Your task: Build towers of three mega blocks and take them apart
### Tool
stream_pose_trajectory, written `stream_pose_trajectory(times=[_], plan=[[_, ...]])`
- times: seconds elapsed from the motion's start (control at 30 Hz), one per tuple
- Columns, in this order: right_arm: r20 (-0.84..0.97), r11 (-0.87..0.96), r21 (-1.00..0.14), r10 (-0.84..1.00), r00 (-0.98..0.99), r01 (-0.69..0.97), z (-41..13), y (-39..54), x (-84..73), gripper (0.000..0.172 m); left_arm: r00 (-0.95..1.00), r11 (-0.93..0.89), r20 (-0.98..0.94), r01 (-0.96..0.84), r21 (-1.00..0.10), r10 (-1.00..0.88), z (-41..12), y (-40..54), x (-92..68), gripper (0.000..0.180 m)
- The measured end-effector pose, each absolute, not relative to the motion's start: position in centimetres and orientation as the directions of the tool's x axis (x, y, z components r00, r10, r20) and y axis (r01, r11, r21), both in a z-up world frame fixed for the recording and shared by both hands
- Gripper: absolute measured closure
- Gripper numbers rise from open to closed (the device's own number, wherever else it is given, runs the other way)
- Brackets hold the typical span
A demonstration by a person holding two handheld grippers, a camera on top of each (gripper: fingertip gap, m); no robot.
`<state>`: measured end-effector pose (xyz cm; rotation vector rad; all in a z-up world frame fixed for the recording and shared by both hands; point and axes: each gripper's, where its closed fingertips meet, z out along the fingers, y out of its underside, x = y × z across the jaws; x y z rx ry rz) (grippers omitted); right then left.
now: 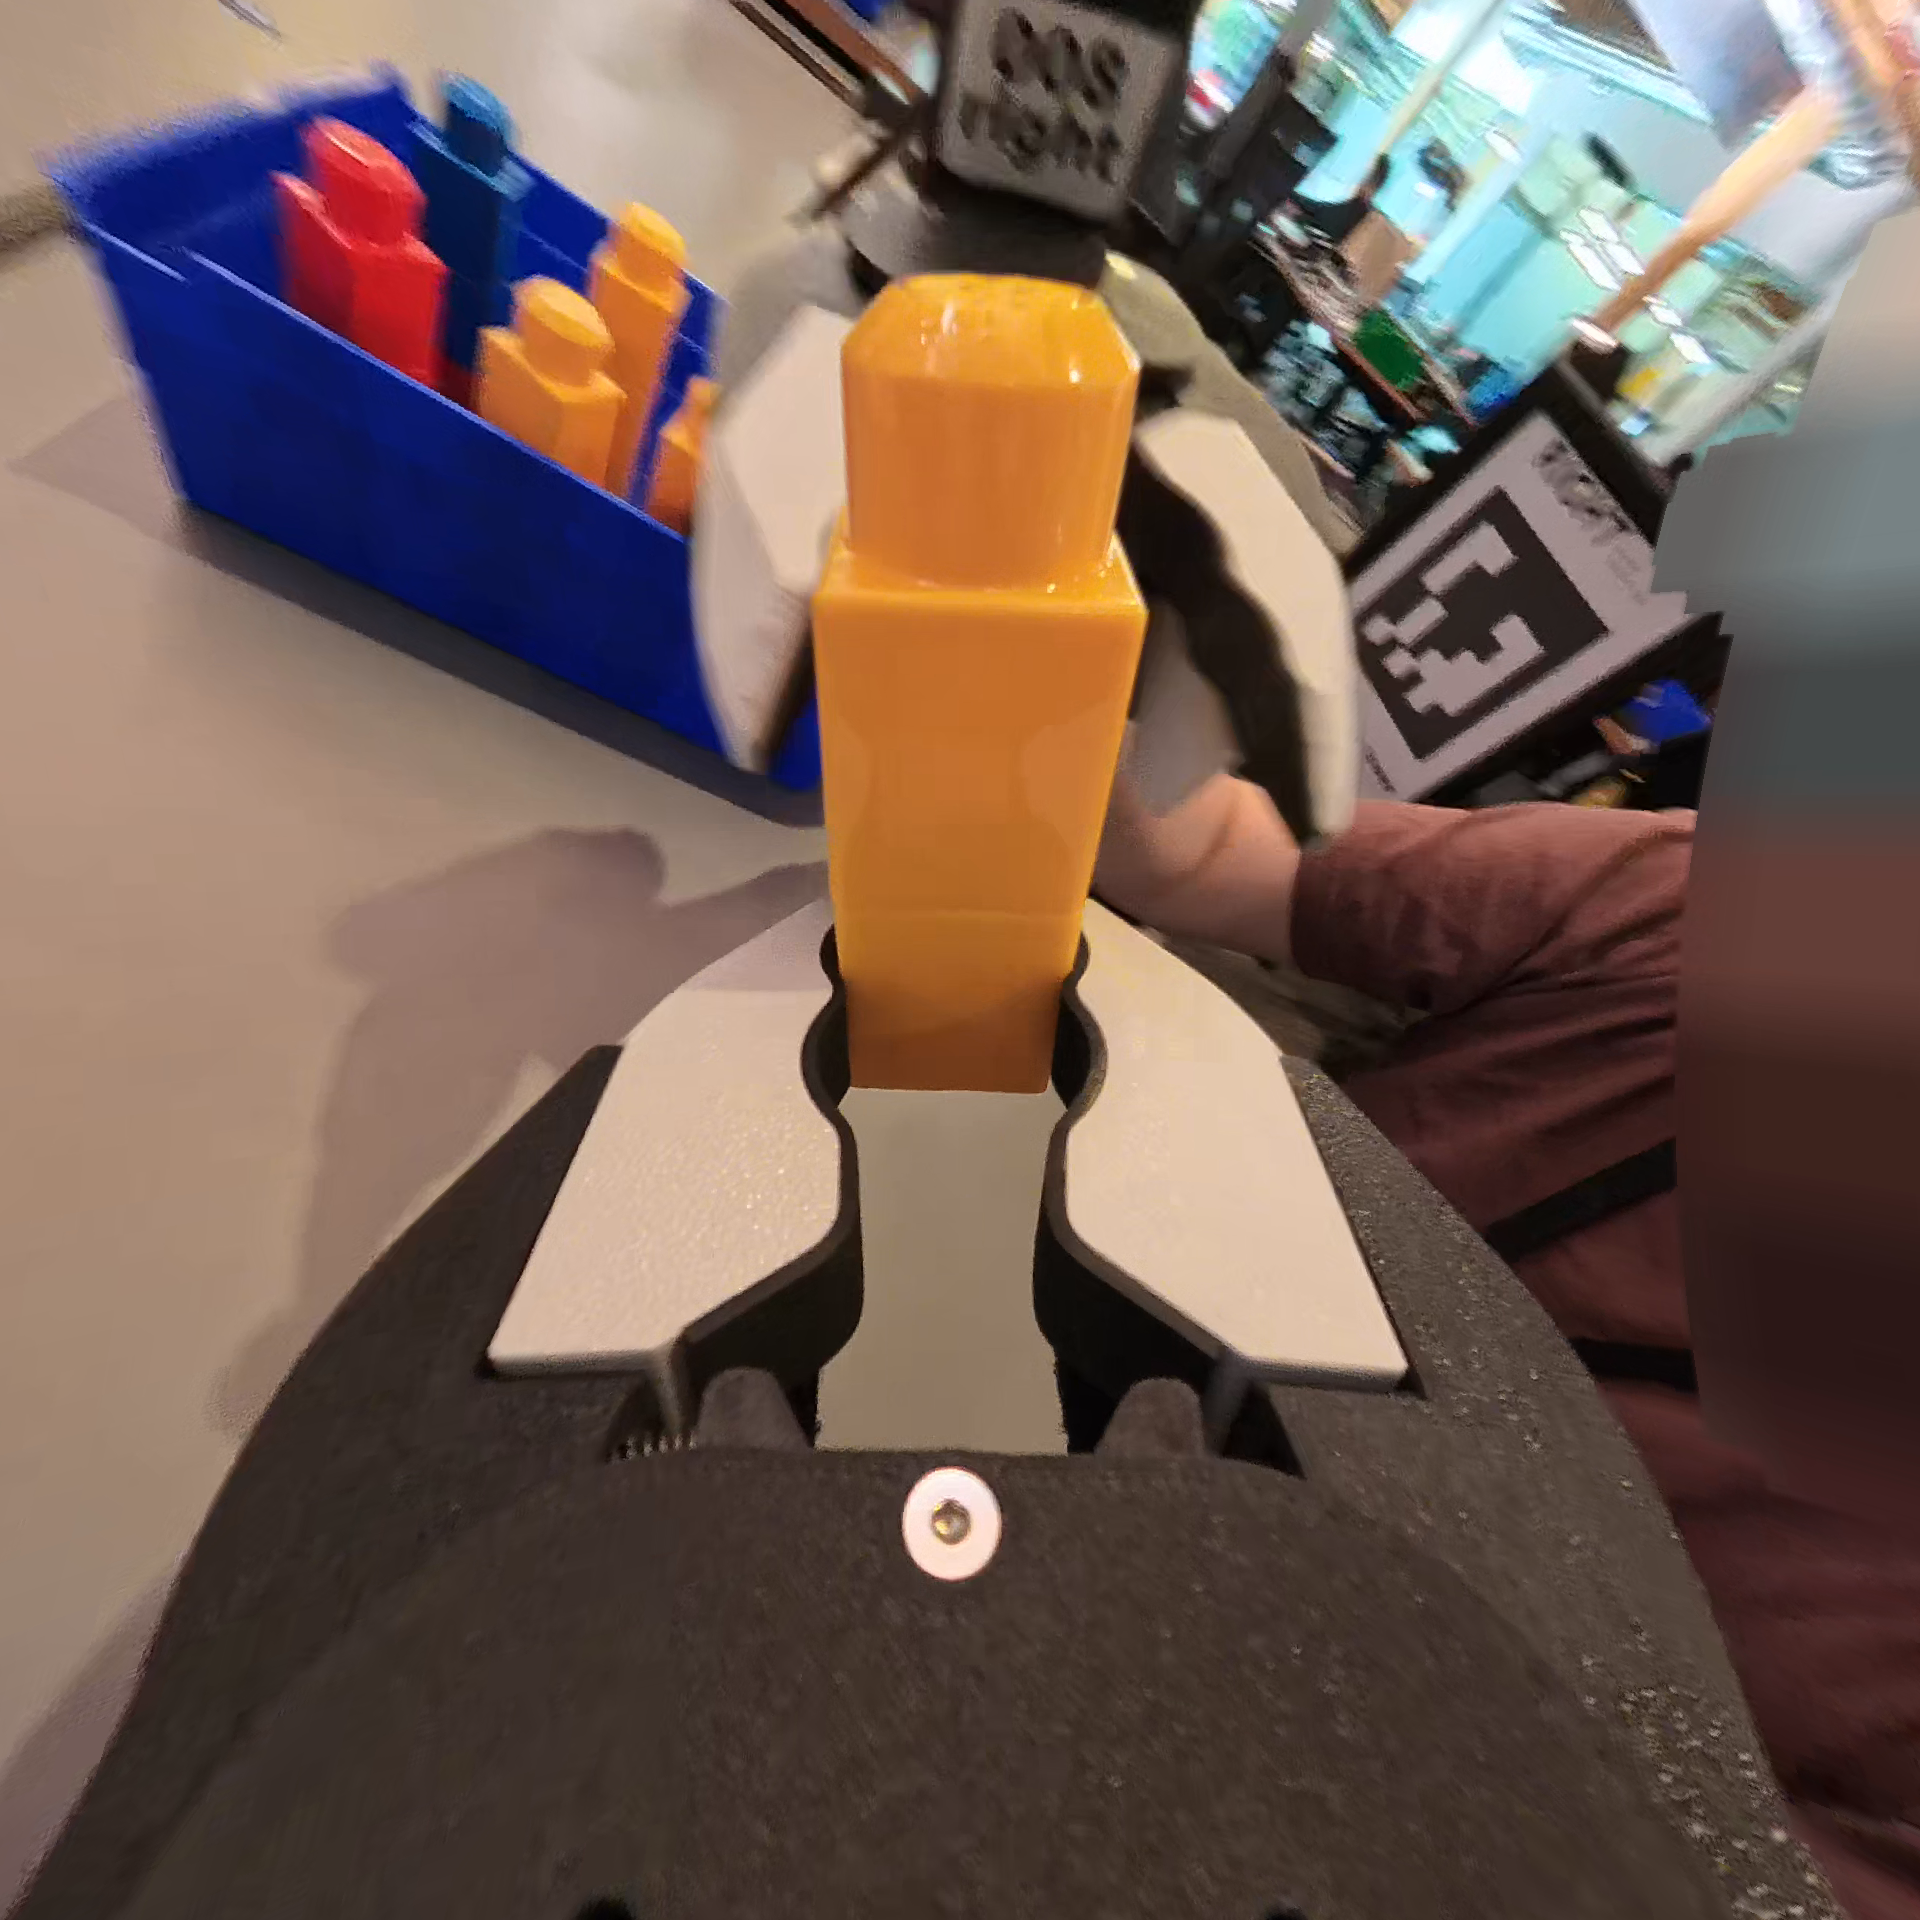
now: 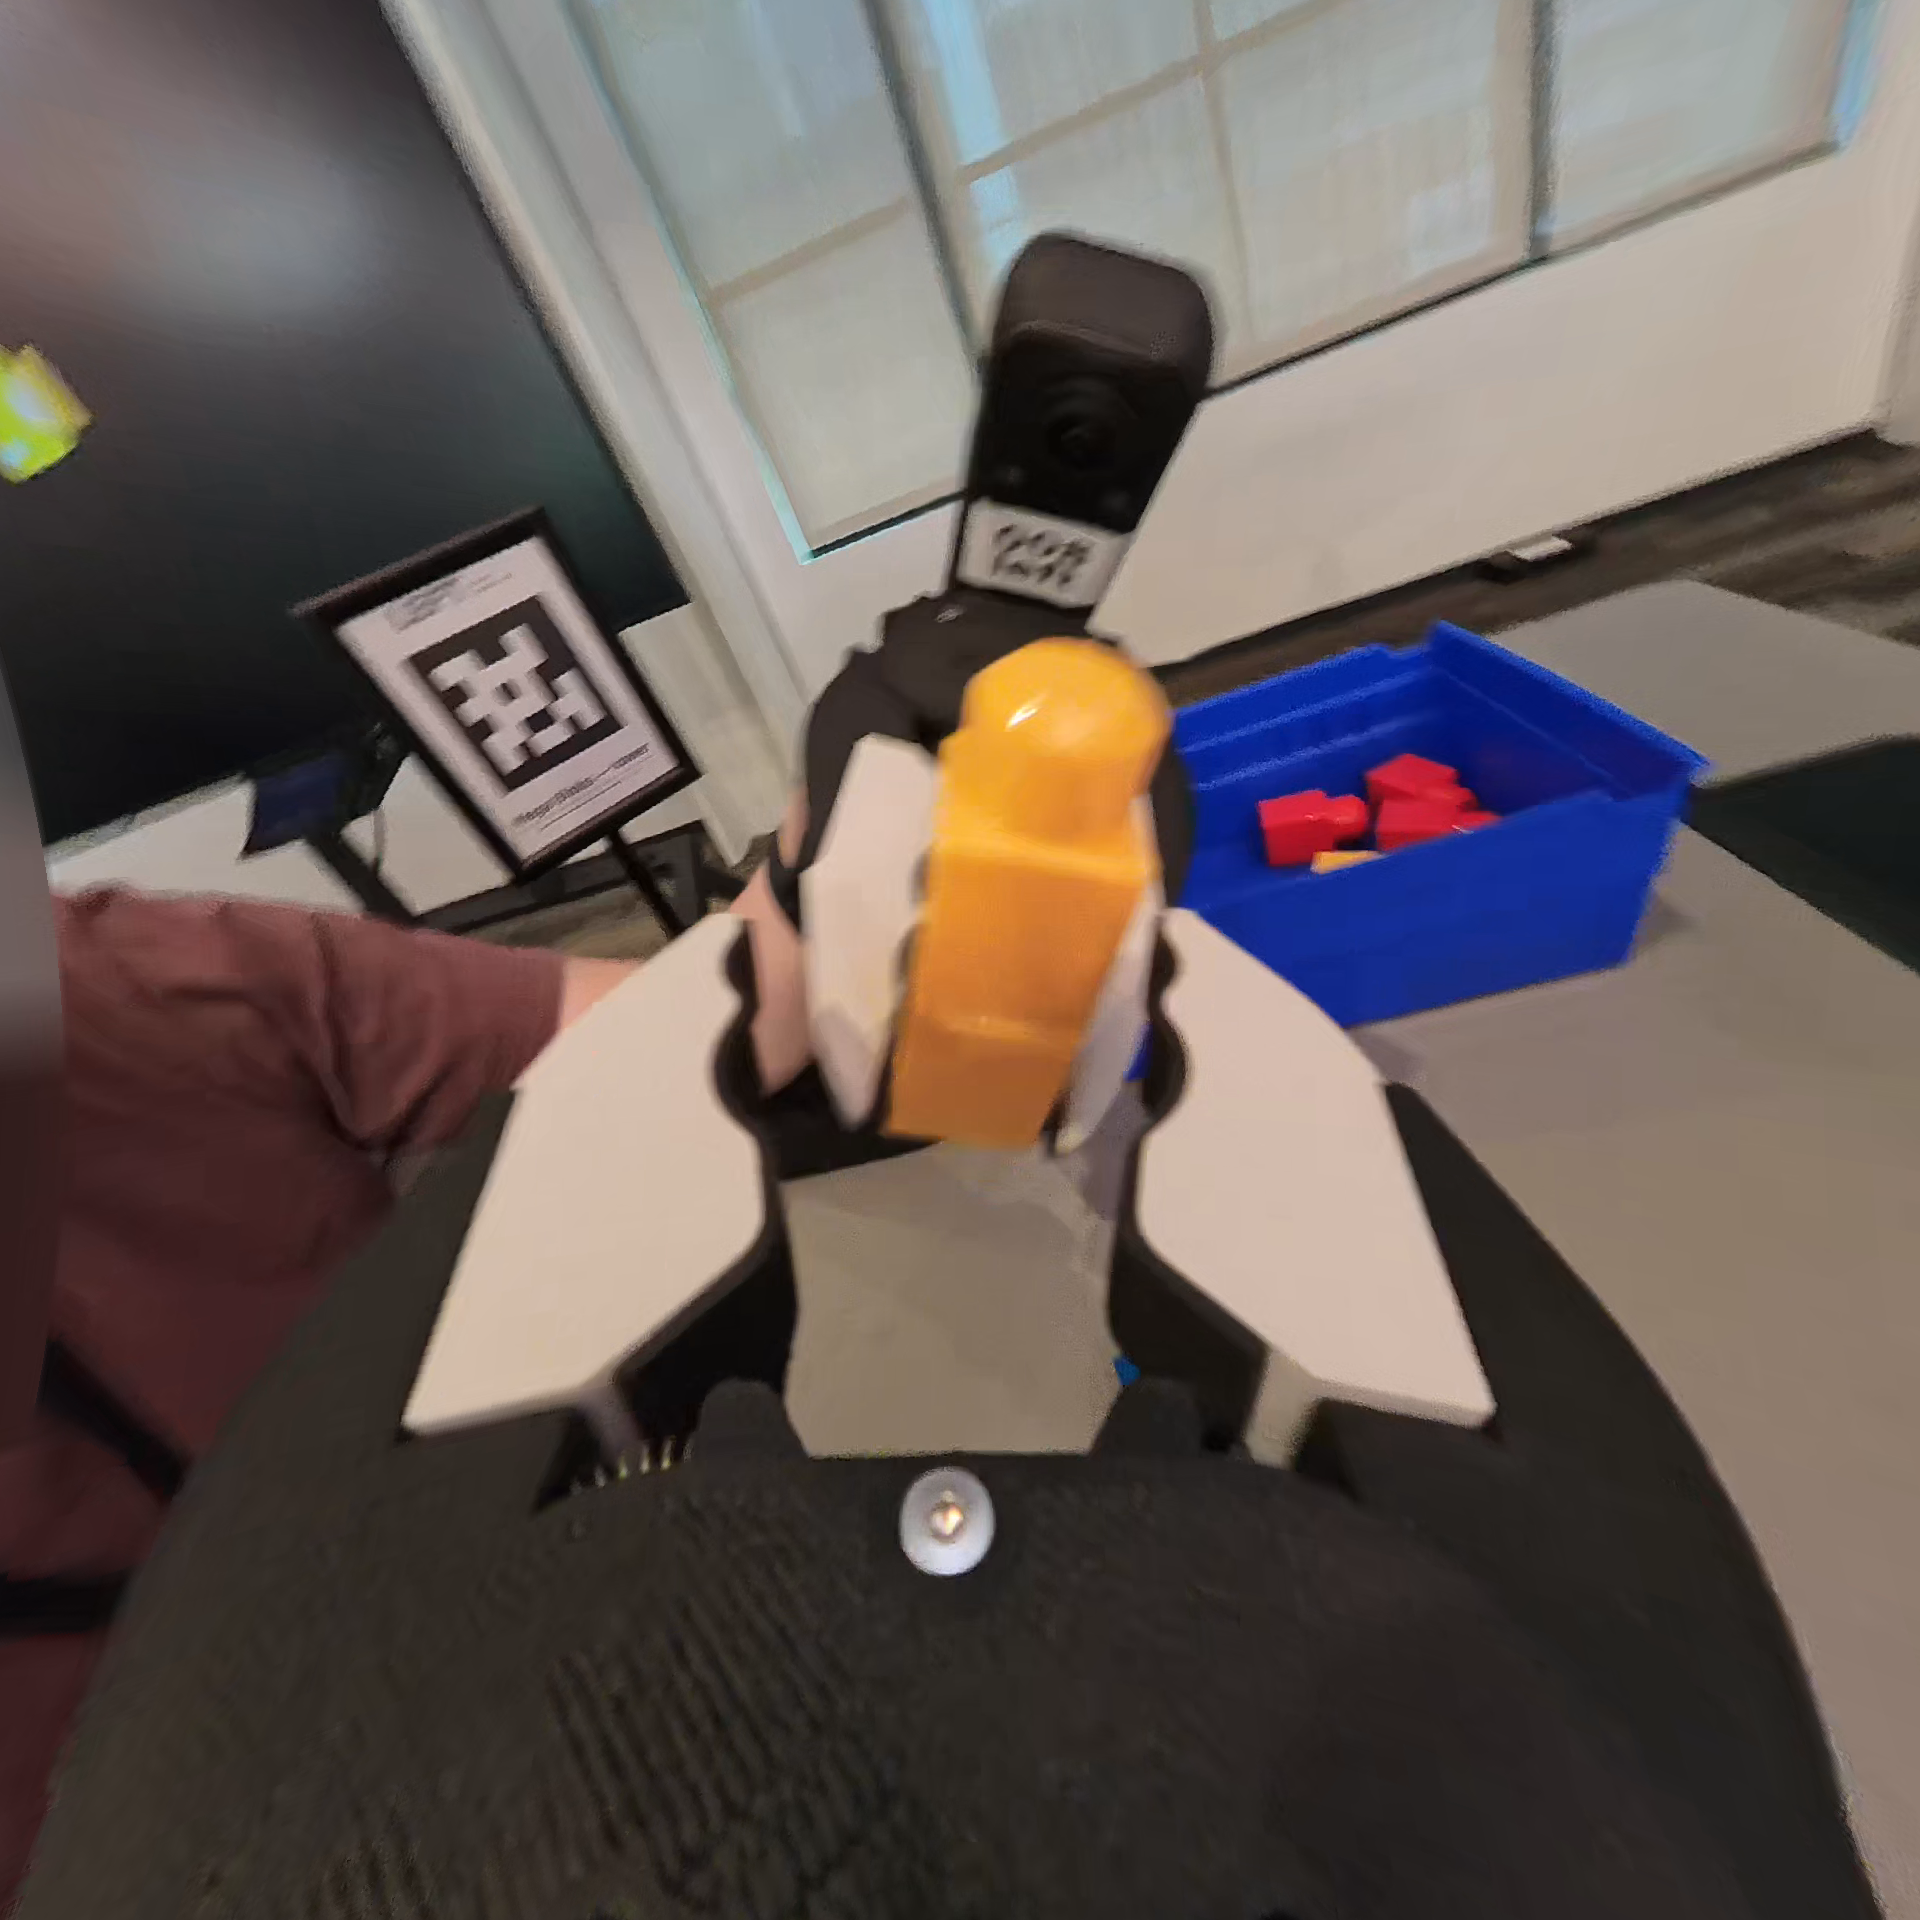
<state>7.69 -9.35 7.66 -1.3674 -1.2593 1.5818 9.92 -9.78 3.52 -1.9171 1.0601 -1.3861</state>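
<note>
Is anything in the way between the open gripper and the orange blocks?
Nothing visible. The right gripper is open with its fingers spread on either side of the orange blocks, with only air between them. The left gripper already pinches the bottom of the blocks. The blue bin sits off to the side.

A framed sign (image 2: 509, 686) with a black-and-white square pattern stands on a thin black stand near a large window (image 2: 1195, 208). A dark wall panel (image 2: 260, 364) fills the left. The grey table (image 1: 260, 831) carries soft shadows.
</note>
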Motion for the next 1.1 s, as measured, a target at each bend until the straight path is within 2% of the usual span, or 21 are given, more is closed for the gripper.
stream_pose_trajectory(times=[0.03,0.1,0.23,0.33,0.47,0.7,0.77,0.87,0.97,1.1], plan=[[-0.266,-0.247,-0.963,0.929,-0.256,0.105,7.6,-10.3,7.8,0.088,0.198,-0.525,0.488,-0.258,-0.811,-0.850,4.3,-9.4,9.1,0.145],[-0.151,-0.105,-0.981,0.942,-0.300,0.164,6.1,-11.5,7.9,0.100,0.254,-0.486,0.430,-0.230,-0.843,-0.866,6.1,-9.4,7.1,0.145],[0.023,0.111,-0.925,0.971,-0.239,0.362,-0.1,-9.9,7.1,0.104,0.290,-0.386,0.332,-0.152,-0.910,-0.897,10.3,-10.9,3.5,0.145],[0.031,0.158,-0.850,0.968,-0.251,0.503,-5.1,-9.1,6.8,0.108,0.309,-0.343,0.293,-0.124,-0.931,-0.905,11.9,-11.8,1.9,0.145],[0.033,0.194,-0.770,0.963,-0.266,0.608,-9.8,-8.7,6.7,0.113,0.317,-0.310,0.263,-0.108,-0.944,-0.911,12.8,-12.4,1.0,0.145],[0.026,0.208,-0.752,0.957,-0.288,0.626,-13.3,-8.5,6.4,0.125,0.294,-0.293,0.253,-0.098,-0.951,-0.922,13.4,-12.9,1.0,0.145],[0.019,0.203,-0.763,0.956,-0.293,0.614,-13.5,-8.5,6.3,0.135,0.295,-0.293,0.252,-0.102,-0.951,-0.922,13.3,-12.9,1.0,0.145],[-0.029,0.143,-0.790,0.963,-0.269,0.597,-12.2,-8.5,6.1,0.135,0.305,-0.295,0.252,-0.103,-0.950,-0.918,13.1,-12.6,0.9,0.145],[-0.104,0.011,-0.876,0.972,-0.211,0.483,-7.3,-8.2,5.8,0.136,0.319,-0.313,0.260,-0.125,-0.942,-0.911,12.4,-12.0,1.1,0.145],[-0.207,-0.160,-0.949,0.966,-0.157,0.271,1.8,-7.5,7.8,0.136,0.299,-0.350,0.288,-0.177,-0.920,-0.910,10.6,-11.4,2.4,0.145]])
